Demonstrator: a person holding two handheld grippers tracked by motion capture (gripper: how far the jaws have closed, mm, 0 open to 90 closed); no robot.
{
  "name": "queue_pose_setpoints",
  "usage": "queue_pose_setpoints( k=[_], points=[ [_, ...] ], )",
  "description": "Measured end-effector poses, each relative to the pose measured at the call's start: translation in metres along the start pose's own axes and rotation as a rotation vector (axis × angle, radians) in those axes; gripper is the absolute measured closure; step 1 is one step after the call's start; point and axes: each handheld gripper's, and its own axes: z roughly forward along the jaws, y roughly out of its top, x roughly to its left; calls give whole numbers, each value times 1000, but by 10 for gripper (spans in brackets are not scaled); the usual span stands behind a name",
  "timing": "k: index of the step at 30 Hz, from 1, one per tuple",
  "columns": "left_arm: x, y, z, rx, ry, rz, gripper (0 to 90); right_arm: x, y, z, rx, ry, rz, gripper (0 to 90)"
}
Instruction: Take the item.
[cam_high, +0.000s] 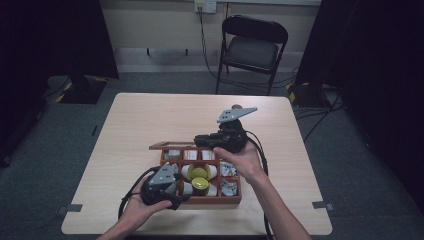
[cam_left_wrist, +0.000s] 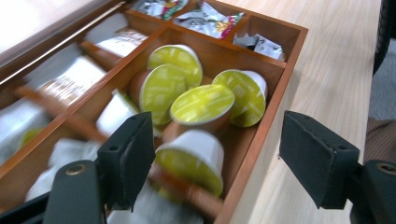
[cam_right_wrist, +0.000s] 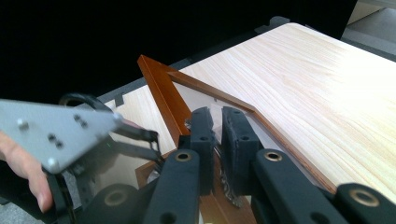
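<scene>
Working over a compartmented brown wooden box (cam_high: 235, 199) on the pale wooden table (cam_high: 150, 125).
Near: left gripper (cam_left_wrist: 217, 154) spread wide and empty, one pad above green-lidded cups (cam_left_wrist: 201, 103), the other outside the box wall. Farther: right gripper (cam_right_wrist: 217, 135) clenched on a thin crinkled silvery packet (cam_right_wrist: 223, 179), just beside the box's raised glass-panelled lid (cam_right_wrist: 161, 91).

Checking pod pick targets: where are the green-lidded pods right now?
In the wooden box's middle compartment, near the table's front edge in the high view; the green-lidded pods lie between the left gripper's jaws, foil packets beyond.
</scene>
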Motion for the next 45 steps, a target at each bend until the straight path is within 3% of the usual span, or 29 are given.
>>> queue_pose_setpoints(
  k=[8,13,16,22,24,33,35,38,39,41,42,45],
  points=[
    [8,11,24,72,-18,4,271,0,-1,0,-1,3,2,832],
    [14,14,30,65,-18,-3,277,0,0,0,-1,3,3,832],
    [16,19,39,114,-35,7,297,0,0,0,-1,3,2,833],
    [17,22,53,155,-56,30,346,0,0,0,-1,4,3,833],
    [17,22,56,162,-63,20,355,0,0,0,-1,4,3,832],
    [18,23,62,217,-73,35,331,0,0,0,0,4,3,832],
    [17,23,63,217,-52,41,322,0,0,0,0,4,3,833],
    [19,24,64,240,-60,37,341,0,0,0,0,4,3,832],
    [17,23,65,233,-64,19,348,0,0,0,0,4,3,833],
    [15,24,67,240,-67,25,395,0,0,0,0,4,4,833],
    [15,24,67,271,-57,68,395,0,0,0,0,3,3,833],
    [13,24,67,262,-54,75,397,0,-1,0,0,3,2,832]
  ],
)
